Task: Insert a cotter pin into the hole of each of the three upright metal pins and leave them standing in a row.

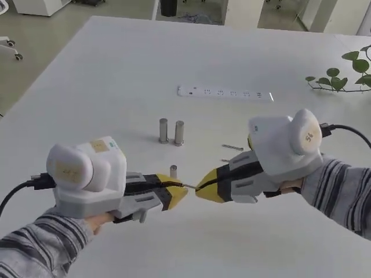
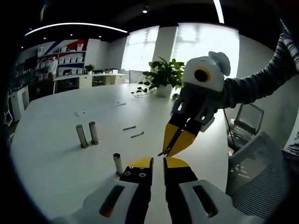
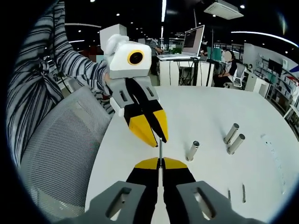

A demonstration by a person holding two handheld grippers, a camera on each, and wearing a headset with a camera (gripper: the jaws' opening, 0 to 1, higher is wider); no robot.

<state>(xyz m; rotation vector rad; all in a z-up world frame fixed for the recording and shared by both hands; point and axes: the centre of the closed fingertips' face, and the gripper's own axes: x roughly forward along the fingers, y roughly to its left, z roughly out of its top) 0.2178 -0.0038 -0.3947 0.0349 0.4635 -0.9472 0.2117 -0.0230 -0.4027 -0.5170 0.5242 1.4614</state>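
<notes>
A thin steel cotter pin [image 3: 160, 150] is being held clamped between the closed yellow-tipped jaws of the right gripper [image 3: 160, 162], just above the white table [image 1: 116, 69]. Its free end is being presented to the tips of the left gripper [image 3: 159, 139]. The left gripper's jaws are being held narrowly apart: its own view is showing a gap between the yellow tips, with nothing in it. Whether the cotter pin's end is touching those tips cannot be told. In the head view the two grippers are being held tip to tip, the cotter pin bridging the short space between them. Three short grey cylindrical metal pins are standing upright. The first metal pin [image 1: 173, 171] is just behind the gripper tips, while the second metal pin [image 1: 163, 130] and the third metal pin [image 1: 179, 133] are side by side farther back, so no single row is being formed as yet. One loose cotter pin [image 1: 232, 147] and another loose cotter pin [image 1: 224, 160] are lying flat on the table to the right of the metal pins. A white power strip [image 1: 225, 92] is lying beyond them. No cotter pin is being seen through any upright pin, though the holes are too small to make out. The task is therefore being judged as barely begun — all three insertions and the final lining-up appear outstanding.
</notes>
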